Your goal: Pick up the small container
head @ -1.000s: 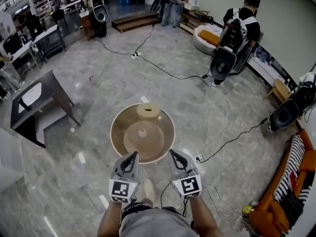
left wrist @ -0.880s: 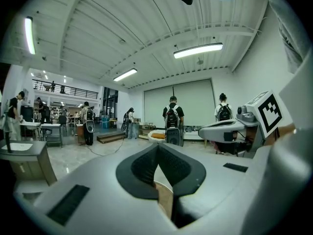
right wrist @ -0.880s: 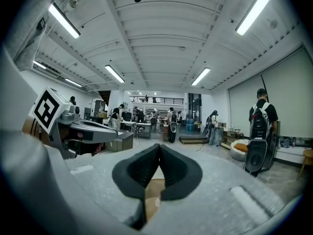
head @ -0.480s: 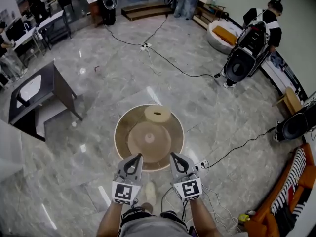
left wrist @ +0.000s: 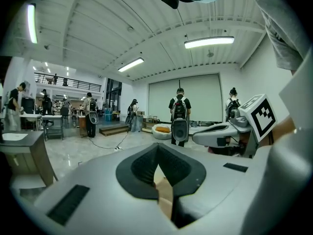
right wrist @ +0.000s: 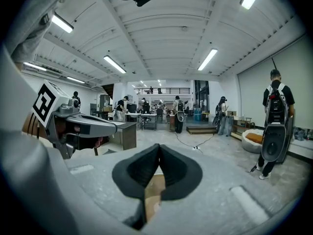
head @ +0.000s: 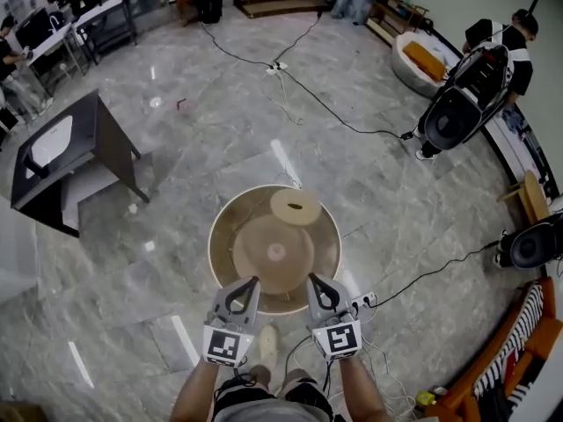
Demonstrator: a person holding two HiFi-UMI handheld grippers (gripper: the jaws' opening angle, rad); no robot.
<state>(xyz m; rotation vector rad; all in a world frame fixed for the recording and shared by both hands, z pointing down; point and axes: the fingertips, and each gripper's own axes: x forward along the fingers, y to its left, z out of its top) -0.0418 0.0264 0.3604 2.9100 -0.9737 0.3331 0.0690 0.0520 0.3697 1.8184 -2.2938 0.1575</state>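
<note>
While left gripper (head: 252, 282) and right gripper (head: 311, 280) sit closed, empty, small container (head: 295, 207) beyond wide disc (head: 275, 253), on round table (head: 230, 218)

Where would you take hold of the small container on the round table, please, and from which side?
Probably across its round side wall, from above: the small container is low and round, so any width serves. The larger round piece lies before it and the table rim close behind, leaving little room for a level approach. The right gripper is nearer but shut, so open it first.
</note>
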